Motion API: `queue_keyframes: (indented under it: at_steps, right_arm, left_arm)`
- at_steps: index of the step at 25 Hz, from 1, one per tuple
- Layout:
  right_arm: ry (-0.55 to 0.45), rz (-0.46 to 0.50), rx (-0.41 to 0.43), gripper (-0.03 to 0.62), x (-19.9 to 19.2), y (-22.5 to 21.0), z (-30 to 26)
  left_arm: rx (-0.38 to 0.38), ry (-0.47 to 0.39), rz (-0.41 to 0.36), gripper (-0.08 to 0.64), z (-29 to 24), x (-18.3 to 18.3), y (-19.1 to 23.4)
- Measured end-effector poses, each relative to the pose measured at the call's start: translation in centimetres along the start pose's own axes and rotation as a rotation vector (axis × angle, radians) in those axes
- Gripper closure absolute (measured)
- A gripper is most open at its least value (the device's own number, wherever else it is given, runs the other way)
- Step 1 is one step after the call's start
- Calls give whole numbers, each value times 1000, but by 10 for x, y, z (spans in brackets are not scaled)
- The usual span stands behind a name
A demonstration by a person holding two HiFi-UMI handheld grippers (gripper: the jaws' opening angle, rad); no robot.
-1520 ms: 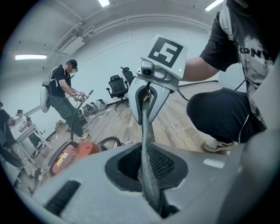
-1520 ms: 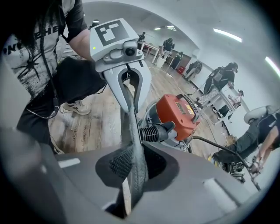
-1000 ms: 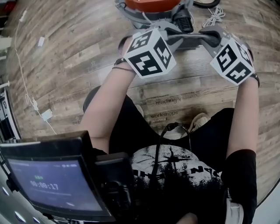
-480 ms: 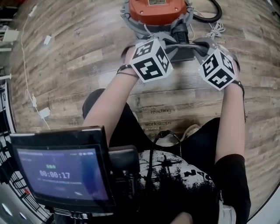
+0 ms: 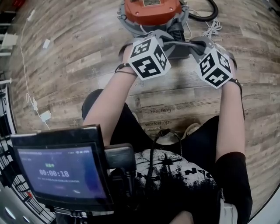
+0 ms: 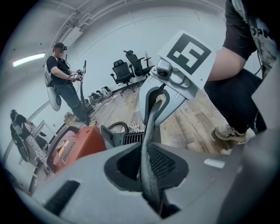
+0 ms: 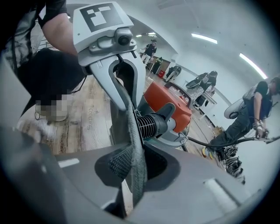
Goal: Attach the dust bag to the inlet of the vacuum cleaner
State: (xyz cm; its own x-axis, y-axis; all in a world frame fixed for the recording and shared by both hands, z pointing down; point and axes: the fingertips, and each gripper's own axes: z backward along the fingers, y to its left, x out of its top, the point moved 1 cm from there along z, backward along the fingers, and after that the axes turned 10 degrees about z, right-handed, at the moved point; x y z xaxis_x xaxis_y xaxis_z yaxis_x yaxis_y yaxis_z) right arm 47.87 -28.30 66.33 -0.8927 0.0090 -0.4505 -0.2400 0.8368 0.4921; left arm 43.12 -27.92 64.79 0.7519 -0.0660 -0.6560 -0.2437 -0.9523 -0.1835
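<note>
An orange vacuum cleaner (image 5: 151, 6) stands on the wood floor, its black ribbed inlet (image 5: 176, 31) pointing at me. A grey dust bag (image 5: 183, 49) hangs just in front of the inlet, stretched between both grippers. My left gripper (image 5: 168, 43) is shut on the bag's left edge, which shows as a grey woven strip (image 6: 148, 144) running through the jaws. My right gripper (image 5: 197, 46) is shut on the other edge (image 7: 133, 144). In the right gripper view the inlet (image 7: 148, 124) lies close behind the bag. The bag's opening is hidden.
A black hose (image 5: 210, 13) and a white coiled cord (image 5: 213, 27) lie on the floor right of the vacuum. My legs and a shoe (image 5: 192, 129) are below the grippers. Other people and office chairs (image 6: 129, 70) stand far across the room.
Both grippers, with the bag between them, have moved a little down and toward the vacuum. Over the last half second they have kept still.
</note>
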Motion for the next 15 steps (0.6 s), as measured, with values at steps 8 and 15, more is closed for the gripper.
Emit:
queue_keyframes:
  at_steps: [8, 15]
  right_arm:
    - [23, 97, 13, 546, 18, -4, 11]
    - [2, 22, 11, 543, 6, -8, 12]
  left_arm:
    - [19, -2, 71, 520, -7, -18, 2]
    - [16, -46, 86, 523, -6, -5, 0]
